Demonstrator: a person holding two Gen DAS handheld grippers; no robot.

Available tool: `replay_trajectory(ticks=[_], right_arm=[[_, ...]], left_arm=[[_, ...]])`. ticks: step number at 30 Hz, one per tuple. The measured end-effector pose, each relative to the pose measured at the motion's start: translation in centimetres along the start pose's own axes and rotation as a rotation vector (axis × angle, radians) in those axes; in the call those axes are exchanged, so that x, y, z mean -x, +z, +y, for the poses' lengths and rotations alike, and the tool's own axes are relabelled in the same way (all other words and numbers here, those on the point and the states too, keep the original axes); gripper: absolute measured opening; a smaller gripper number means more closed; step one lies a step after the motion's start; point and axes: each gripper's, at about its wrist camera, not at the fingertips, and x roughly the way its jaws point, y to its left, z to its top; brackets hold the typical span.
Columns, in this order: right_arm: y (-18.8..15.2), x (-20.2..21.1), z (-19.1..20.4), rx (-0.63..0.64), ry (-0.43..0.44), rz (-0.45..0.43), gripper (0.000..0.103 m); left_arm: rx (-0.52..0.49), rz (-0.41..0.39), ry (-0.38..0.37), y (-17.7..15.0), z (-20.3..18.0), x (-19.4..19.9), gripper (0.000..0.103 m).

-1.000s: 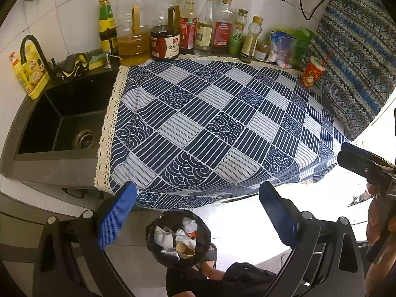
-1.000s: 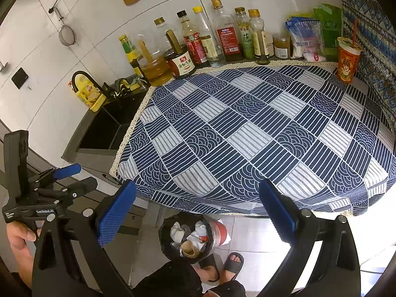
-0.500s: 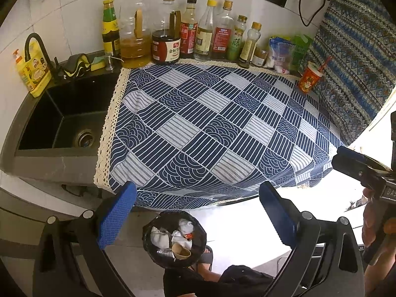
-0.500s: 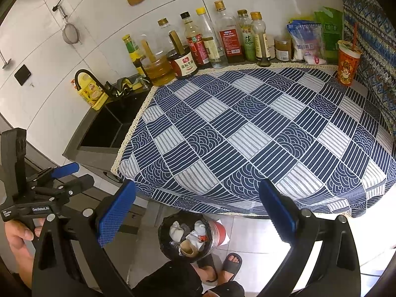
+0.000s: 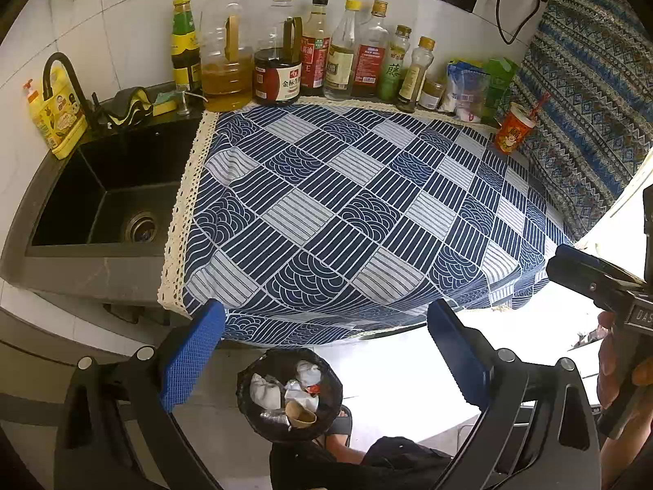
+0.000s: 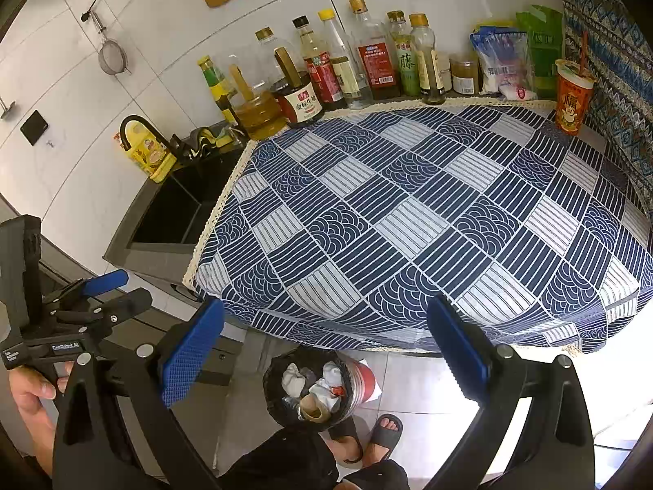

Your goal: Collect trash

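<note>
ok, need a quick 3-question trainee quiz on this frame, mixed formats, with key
1. True or false: the left gripper and right gripper are both open and hold nothing.
2. Where is the trash bin? A) in the sink B) on the floor in front of the counter C) on the tablecloth
3. Fill in: the orange cup with a straw stands at the far ____ corner of the tablecloth.

Key: 1 true; 2 B; 3 right

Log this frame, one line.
left gripper: open, empty | right gripper: open, empty | bin: holds trash, on floor | orange cup: on tablecloth
</note>
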Motion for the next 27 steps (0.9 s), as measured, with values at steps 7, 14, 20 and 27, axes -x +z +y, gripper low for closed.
replay_trajectory(ticks=[7, 14, 20, 27], right_arm=[[-0.05, -0.19, 0.04, -0.004, 0.002, 0.006, 0.098], [-0.09, -0.11, 0.02, -0.001, -0.004, 0.001, 0.098], [-0.14, -0.02, -0.01, -0.002, -0.002, 0.002, 0.098], [-0.28, 0.16, -0.04, -0.004, -0.002, 0.003, 0.098]], left_arm=[[-0.003, 0.002, 0.0, -0.01, 0.07, -0.01, 0.096], [-0.018, -0.01, -0.003, -0.07, -0.38, 0.16, 0.096], [-0.015, -0.008, -0.011, -0.05, -0.48, 0.2, 0.096], [-0.024, 0.006, -0.017, -0.09, -0.79, -0.02, 0.096]])
